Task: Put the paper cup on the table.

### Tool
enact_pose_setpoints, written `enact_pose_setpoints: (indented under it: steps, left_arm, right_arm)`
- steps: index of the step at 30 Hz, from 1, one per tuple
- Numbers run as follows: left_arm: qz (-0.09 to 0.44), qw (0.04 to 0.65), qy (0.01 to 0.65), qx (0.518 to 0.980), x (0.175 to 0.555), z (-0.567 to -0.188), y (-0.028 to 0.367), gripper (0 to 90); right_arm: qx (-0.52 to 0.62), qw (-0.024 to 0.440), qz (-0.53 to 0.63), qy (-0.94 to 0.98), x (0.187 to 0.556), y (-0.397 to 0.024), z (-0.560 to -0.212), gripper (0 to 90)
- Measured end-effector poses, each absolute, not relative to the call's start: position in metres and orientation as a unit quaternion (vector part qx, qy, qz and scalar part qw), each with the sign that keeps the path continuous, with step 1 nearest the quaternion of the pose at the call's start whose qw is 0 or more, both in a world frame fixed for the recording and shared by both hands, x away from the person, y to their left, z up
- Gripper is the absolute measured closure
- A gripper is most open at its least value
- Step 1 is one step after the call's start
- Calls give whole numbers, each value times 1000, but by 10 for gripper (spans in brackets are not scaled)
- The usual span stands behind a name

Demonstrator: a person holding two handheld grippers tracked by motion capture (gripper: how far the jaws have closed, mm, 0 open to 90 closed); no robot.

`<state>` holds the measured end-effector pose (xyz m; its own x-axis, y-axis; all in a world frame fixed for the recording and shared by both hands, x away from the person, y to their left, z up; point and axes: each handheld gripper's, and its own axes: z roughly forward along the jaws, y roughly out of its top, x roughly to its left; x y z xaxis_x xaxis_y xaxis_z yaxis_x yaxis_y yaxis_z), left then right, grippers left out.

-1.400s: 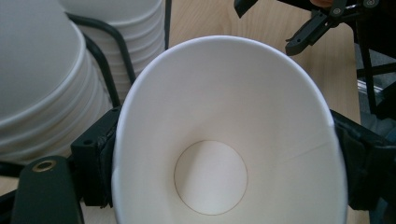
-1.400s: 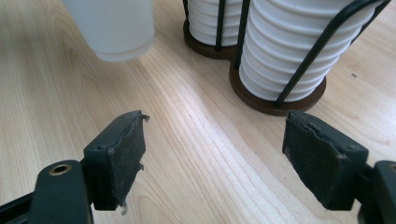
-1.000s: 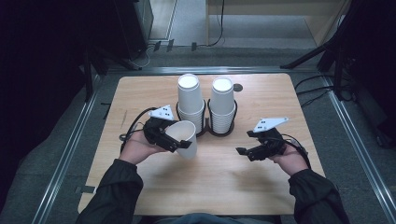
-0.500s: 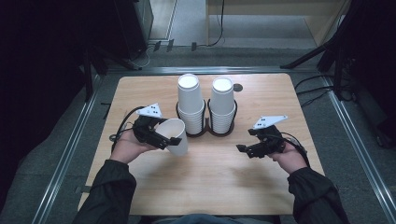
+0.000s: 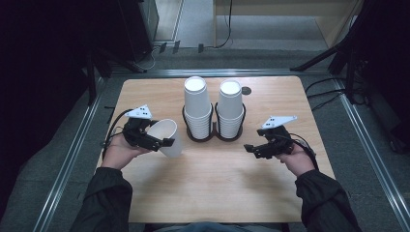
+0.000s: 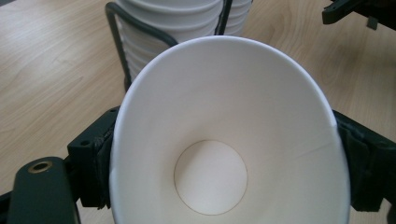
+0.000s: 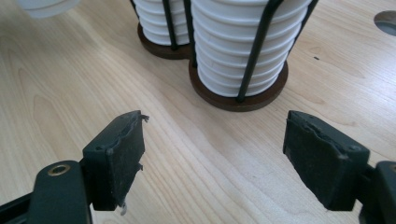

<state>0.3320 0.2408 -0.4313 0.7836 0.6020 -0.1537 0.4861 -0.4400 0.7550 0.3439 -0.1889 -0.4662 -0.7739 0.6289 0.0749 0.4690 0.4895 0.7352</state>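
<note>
Between our left jaws sits a single white paper cup, gripped across its body just under the rim, one pad on each side, mouth tipped back towards us so we look straight down to its round base. The left gripper holds it tilted, above the bench. The rim bows into an oval between the pads, and that tells us plenty: this is a thin, light, springy thing that will crumple if we squeeze harder. We judge the best hold to be where we have it, on the side wall near the rolled rim, the stiffest part; a hold lower on the wall would buckle it sooner. The smooth paper could slide, so a level, gentle carry looks wise.

Just beyond the held cup stands the black wire cup holder with its two stacks of cups, rims nested tight.

Over on the other side, our right gripper has its jaws standing wide with nothing between them, only bare wood grain under the pads. Ahead of those jaws is the nearer stack on its dark round base, well within reach but untouched.
</note>
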Motion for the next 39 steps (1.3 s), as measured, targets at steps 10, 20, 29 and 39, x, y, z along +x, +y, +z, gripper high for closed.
enact_pose_setpoints:
  steps: [10, 20, 29, 39]
  left_arm:
    - [85, 422, 370, 823, 344, -438, 274, 124]
    - [95, 413, 418, 804, 362, -448, 297, 124]
    - [122, 393, 438, 799, 380, -454, 305, 123]
    - [154, 363, 460, 795, 394, -464, 311, 113]
  right_arm:
    - [323, 94, 392, 856, 347, -188, -470, 210]
    - [326, 94, 386, 858, 346, -189, -472, 210]
    - [332, 92, 384, 857, 343, -188, -476, 210]
    - [337, 94, 382, 855, 340, -193, -477, 210]
